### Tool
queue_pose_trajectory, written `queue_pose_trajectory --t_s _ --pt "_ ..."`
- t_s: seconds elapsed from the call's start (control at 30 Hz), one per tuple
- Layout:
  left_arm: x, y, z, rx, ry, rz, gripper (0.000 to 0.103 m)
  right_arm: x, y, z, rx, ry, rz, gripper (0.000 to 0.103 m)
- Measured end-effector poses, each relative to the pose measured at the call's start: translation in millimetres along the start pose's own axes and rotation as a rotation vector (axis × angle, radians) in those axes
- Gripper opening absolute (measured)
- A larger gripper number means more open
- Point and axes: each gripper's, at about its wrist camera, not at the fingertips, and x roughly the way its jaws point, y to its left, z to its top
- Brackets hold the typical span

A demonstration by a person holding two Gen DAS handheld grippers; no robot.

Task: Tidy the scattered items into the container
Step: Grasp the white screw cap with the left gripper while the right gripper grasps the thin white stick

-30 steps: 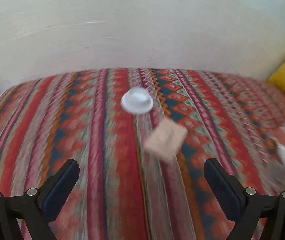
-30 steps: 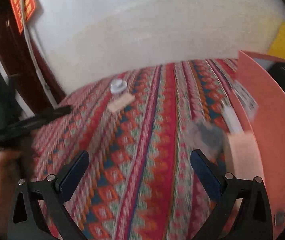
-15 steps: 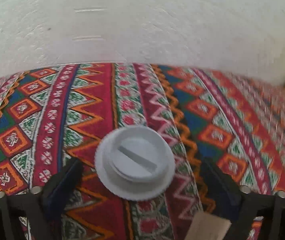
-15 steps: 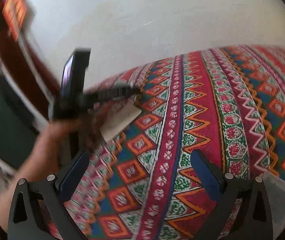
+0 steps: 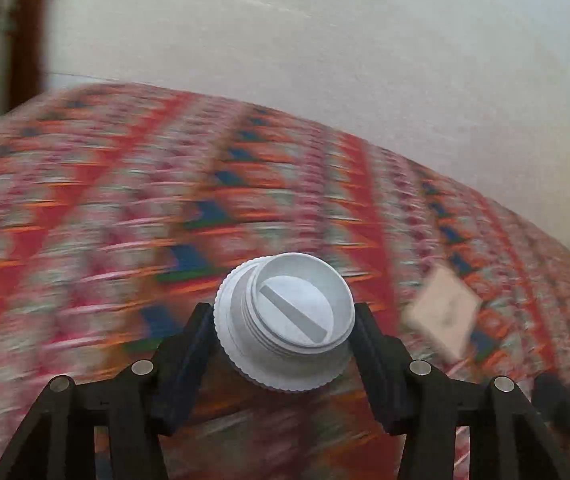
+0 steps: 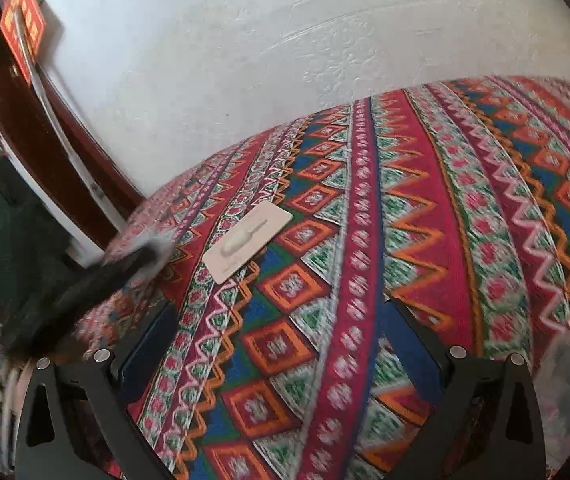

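Between the closing jaws of the left gripper sits a white screw cap, both pads against its ribbed rim, above the patterned cloth.
Right gripper gapes empty; a pale card lies beyond it, and blur smears everything around the cap.

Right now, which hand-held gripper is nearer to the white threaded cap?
Left. The left hand-held gripper has the white threaded cap between its closing jaws, pads against its sides. The right hand-held gripper stands open over bare patterned cloth, well away from it.
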Motion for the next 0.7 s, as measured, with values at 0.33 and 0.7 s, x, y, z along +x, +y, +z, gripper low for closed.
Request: queue_pose_trajectory --t_s 0.33,0.7 --pt "13.3 34.3 3.8 -0.111 0.016 -0.021 0.058 101.2 55.4 45.0 -0.153 0.105 -0.171 0.103" --pt "9.9 20.8 1.5 -0.097 0.021 -0.063 0.058 88.5 24.2 48.5 -0.076 0.088 -0.026 0.012"
